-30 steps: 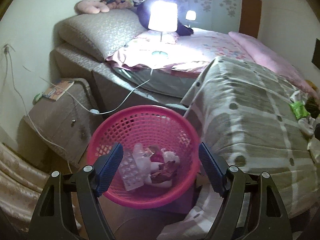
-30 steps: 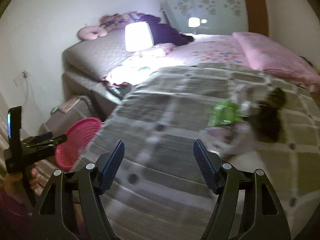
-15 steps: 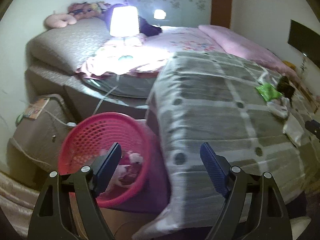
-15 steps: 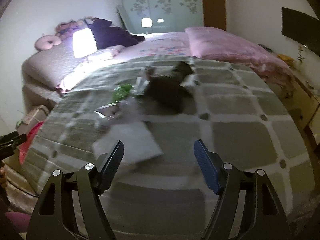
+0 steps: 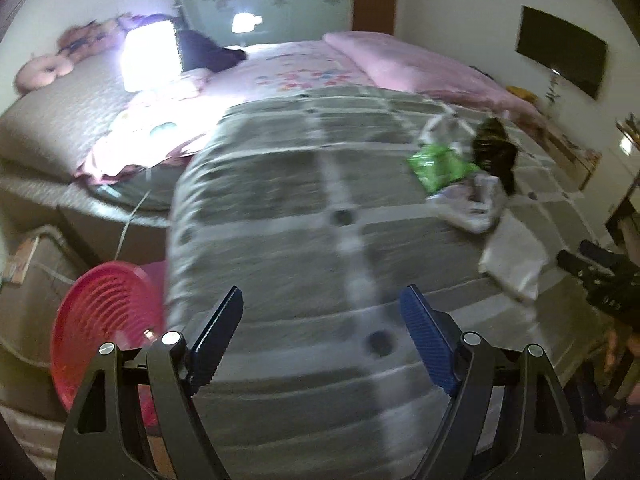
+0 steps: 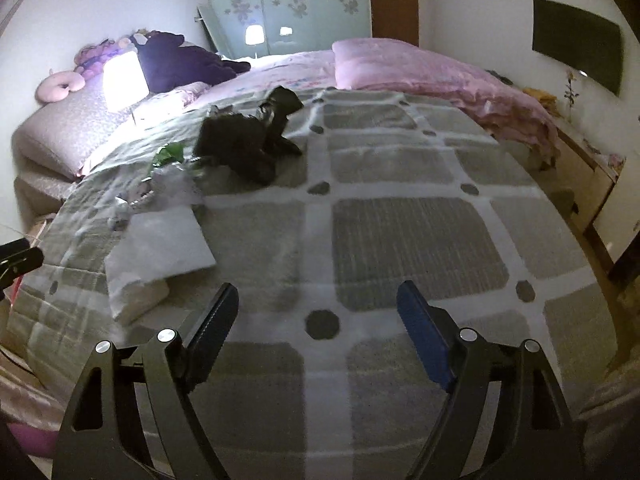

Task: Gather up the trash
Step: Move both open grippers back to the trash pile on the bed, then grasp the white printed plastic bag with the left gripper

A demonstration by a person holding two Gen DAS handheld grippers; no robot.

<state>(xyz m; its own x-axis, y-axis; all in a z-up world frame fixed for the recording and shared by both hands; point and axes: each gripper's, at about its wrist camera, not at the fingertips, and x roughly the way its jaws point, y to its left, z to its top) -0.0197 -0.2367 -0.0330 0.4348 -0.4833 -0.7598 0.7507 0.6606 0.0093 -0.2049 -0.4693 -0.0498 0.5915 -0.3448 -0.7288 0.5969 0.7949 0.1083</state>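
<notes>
We are holding both claws spread and empty, the right gripper [image 6: 316, 312] having just been opening over the grey checked quilt [image 6: 420, 240]. The flat white paper packet [image 6: 160, 244] is lying near the quilt's left edge, beside the crumpled green wrapper [image 5: 440, 168]. Closing too low, we risk pinching quilt fabric along with it. The left gripper [image 5: 322, 316] is hovering well apart from the round pink plastic basket [image 5: 100, 320].

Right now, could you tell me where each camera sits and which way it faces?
Left wrist: on the left claw, angled down over the checked blanket near the pink basket; both fingers and the right claw show.
Right wrist: on the right claw, facing the white paper; both fingers show.
Shared: green wrapper, lamp.
</notes>
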